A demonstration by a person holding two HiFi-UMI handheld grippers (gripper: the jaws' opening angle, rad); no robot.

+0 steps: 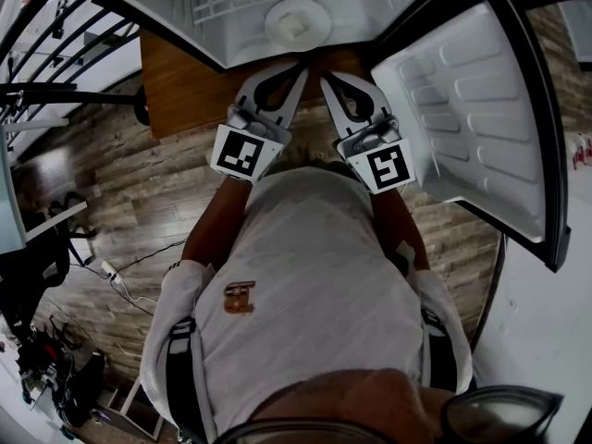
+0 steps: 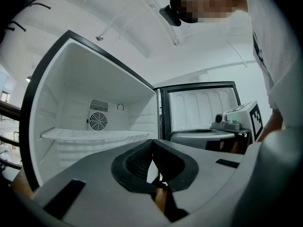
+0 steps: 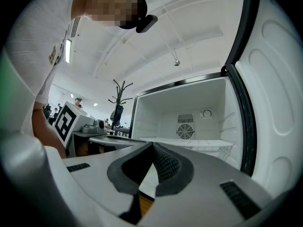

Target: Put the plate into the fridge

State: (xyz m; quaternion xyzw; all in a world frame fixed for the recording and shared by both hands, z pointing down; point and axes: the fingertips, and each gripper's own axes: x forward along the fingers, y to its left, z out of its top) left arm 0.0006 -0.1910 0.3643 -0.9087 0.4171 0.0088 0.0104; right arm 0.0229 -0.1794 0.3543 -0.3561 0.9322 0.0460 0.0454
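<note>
Lying in fridge (image 1: 199, 12), plate (image 1: 298, 21) just beyond left gripper (image 1: 300, 67) (jaws together).

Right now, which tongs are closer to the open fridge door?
Right. The right tongs sit just beside the open door, which swings out on that side. The left tongs are beyond them, away from the door, pointing at the plate on the shelf.
</note>
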